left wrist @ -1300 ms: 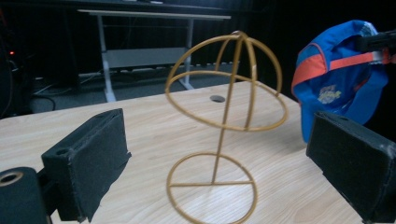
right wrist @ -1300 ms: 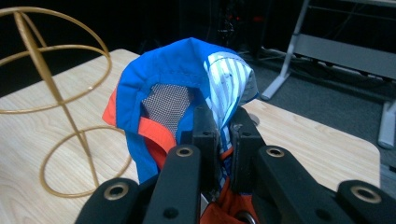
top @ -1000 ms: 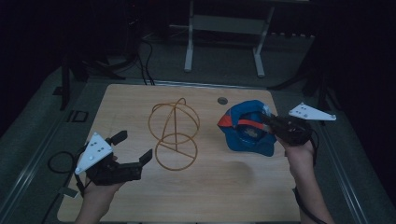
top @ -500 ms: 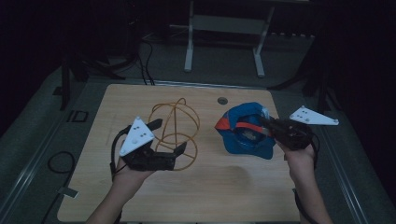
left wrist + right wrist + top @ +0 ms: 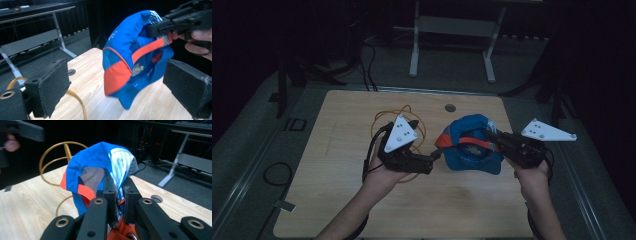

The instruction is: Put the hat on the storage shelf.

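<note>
A blue cap (image 5: 472,145) with orange trim and a mesh lining hangs just above the wooden table (image 5: 337,200). My right gripper (image 5: 493,138) is shut on its fabric; in the right gripper view the jaws (image 5: 119,192) pinch a striped fold of the cap (image 5: 100,165). My left gripper (image 5: 434,157) stands open just left of the cap, its tips close to the orange brim. In the left gripper view the cap (image 5: 130,57) hangs between and beyond the wide-apart pads (image 5: 50,85), untouched. A gold wire stand (image 5: 404,108) stands behind my left hand.
A round hole (image 5: 450,107) sits near the table's far edge. Beyond the table a grey metal desk frame (image 5: 452,25) and cables lie on the dark floor. The gold wire (image 5: 75,97) curves beside my left jaw.
My left gripper has travelled from the table's front left rightwards, past the wire stand, up to the cap. My right gripper has shifted slightly with the cap in it.
</note>
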Tool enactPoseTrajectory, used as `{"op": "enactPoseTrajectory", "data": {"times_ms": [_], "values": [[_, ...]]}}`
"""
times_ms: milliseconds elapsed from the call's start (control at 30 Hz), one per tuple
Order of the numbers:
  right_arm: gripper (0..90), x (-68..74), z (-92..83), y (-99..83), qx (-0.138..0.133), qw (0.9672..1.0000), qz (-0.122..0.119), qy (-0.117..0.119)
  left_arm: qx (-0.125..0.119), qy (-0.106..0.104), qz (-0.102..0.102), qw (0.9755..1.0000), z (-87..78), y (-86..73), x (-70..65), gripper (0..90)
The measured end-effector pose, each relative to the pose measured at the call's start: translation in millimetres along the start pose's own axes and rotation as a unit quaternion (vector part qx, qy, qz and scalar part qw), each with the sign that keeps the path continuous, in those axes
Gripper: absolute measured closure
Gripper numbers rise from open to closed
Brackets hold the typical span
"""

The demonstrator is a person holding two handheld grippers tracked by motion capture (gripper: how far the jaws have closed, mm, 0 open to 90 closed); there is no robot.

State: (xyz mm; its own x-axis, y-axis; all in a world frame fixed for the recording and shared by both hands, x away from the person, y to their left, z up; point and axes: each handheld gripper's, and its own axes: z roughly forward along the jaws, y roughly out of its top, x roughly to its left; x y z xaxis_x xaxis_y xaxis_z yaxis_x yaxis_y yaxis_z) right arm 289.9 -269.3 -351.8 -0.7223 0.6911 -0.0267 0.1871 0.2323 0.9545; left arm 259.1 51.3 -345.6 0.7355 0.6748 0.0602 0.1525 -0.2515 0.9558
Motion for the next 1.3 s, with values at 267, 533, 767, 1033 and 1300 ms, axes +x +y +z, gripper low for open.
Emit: {"op": "enactPoseTrajectory", "data": {"times_ms": [267,533,767,1033,1300], "values": [[83.6,12.3,-0.5,-2.1,0.001,0.9998,-0.010,0.019,0.020,-0.011,0.009,0.9997,21.5,3.4,-4.2,7.2],[83.5,22.5,-5.9,-0.8,-0.005,0.9991,-0.022,0.036,0.028,-0.025,0.009,0.9993,39.8,5.2,-6.5,14.0],[83.5,25.9,-5.1,-0.4,-0.006,0.9987,-0.024,0.044,0.051,-0.031,0.029,0.9978,50.2,6.4,-12.3,23.1],[83.4,28.5,-4.7,-1.4,-0.005,0.9985,-0.029,0.047,0.058,-0.038,0.023,0.9973,58.3,4.4,-15.3,47.3],[83.3,30.2,-7.6,-5.9,-0.008,0.9985,-0.023,0.049,0.056,-0.030,0.017,0.9978,63.1,5.4,-21.9,84.8]]}}
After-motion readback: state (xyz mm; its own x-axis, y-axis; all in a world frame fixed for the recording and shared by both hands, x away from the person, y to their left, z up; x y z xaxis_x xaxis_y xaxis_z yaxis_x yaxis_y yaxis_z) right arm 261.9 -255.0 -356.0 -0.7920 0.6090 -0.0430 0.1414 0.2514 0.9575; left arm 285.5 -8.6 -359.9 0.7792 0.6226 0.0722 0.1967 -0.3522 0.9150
